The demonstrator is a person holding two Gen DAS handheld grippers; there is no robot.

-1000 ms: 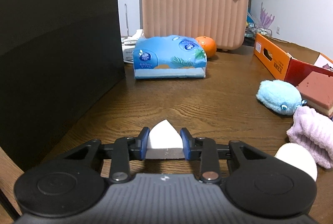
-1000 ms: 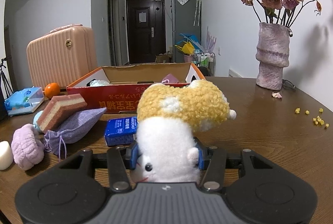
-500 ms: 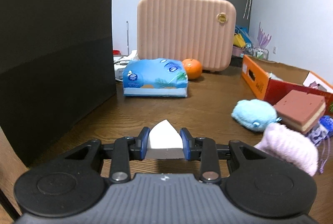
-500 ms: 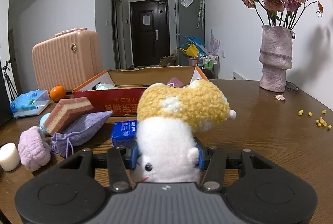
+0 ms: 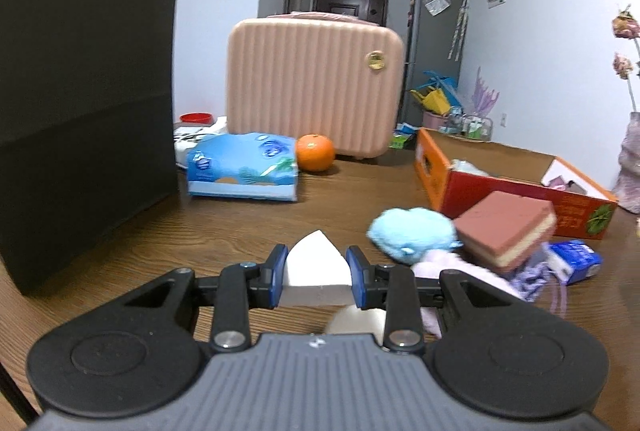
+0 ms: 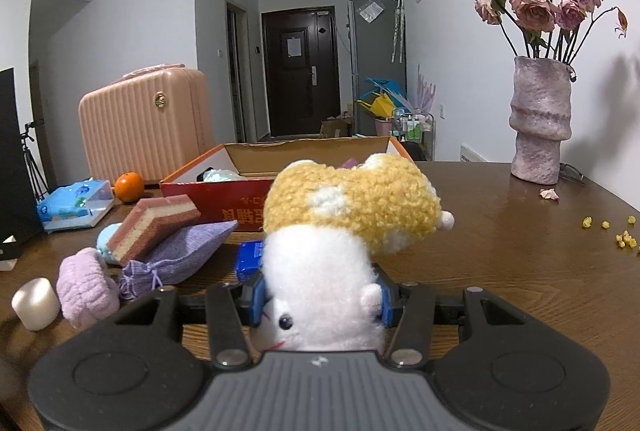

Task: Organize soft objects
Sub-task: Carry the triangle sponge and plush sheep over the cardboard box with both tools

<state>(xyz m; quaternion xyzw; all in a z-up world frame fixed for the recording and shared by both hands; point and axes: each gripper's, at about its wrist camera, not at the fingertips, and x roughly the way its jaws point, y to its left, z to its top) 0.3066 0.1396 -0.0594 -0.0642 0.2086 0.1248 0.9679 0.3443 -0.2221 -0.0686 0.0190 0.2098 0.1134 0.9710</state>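
Note:
My left gripper (image 5: 317,277) is shut on a white wedge-shaped sponge (image 5: 316,267), held above the wooden table. My right gripper (image 6: 320,297) is shut on a yellow and white plush toy (image 6: 340,227), which hangs head down between the blue pads. An open red cardboard box (image 6: 224,187) (image 5: 516,187) sits on the table with a few soft items inside. In front of it lie a pink layered sponge (image 6: 154,227) (image 5: 504,227), a blue plush (image 5: 412,233), a lilac drawstring bag (image 6: 180,257), a pink fluffy cloth (image 6: 86,287) and a white cylinder (image 6: 36,303).
A pink suitcase (image 5: 312,87) stands at the back, with an orange (image 5: 315,152) and a blue tissue pack (image 5: 244,167) before it. A black box (image 5: 80,103) fills the left. A blue packet (image 5: 572,261) lies by the bag. A vase of roses (image 6: 538,119) stands far right.
The left gripper has swung to the right with the sponge, bringing the red box and layered sponge into view. The right gripper holds the plush nearly still.

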